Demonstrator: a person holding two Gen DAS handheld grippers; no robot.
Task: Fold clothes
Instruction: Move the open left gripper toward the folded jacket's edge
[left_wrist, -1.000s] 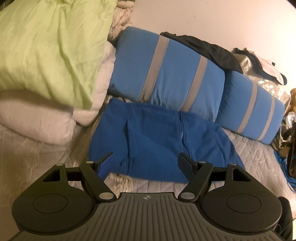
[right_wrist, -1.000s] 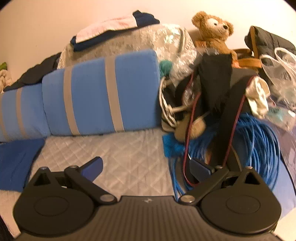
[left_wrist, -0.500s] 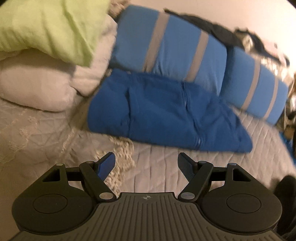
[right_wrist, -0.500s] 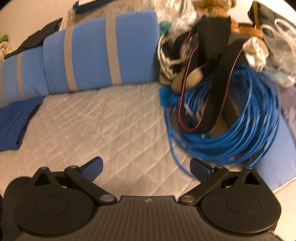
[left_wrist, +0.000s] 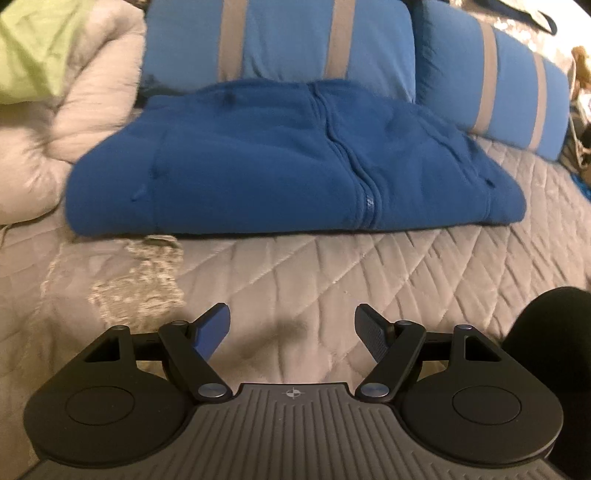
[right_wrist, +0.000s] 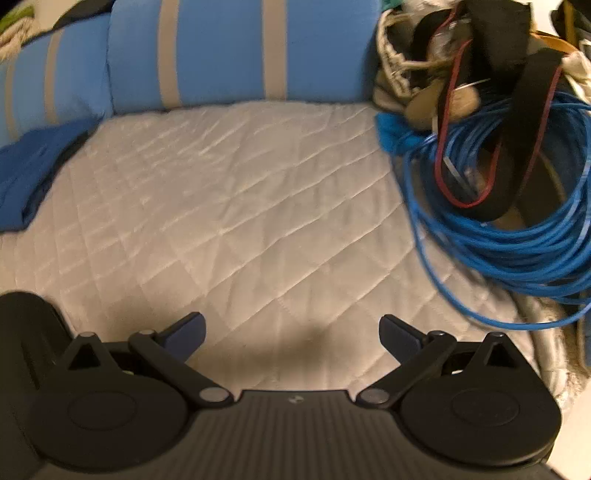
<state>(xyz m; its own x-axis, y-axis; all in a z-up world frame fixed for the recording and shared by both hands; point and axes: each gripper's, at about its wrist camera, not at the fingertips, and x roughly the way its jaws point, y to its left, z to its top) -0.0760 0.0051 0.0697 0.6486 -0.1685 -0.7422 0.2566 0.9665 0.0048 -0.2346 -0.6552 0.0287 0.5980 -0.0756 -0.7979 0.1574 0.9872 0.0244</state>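
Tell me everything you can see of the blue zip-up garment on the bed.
The blue garment looks like soft fleece, folded into a flat, wide bundle with a closed zipper running down its middle. It lies on the quilted bedspread, its far edge against the striped blue pillows and its left end by the white comforter. Neither claw touches it.

Fleecy-looking blue jacket (left_wrist: 288, 158), quilted bedspread (left_wrist: 332, 273)

left gripper (left_wrist: 291, 332) lower, nearer blue jacket (left_wrist: 258, 155) | right gripper (right_wrist: 291, 334) lower over quilt (right_wrist: 240, 206)
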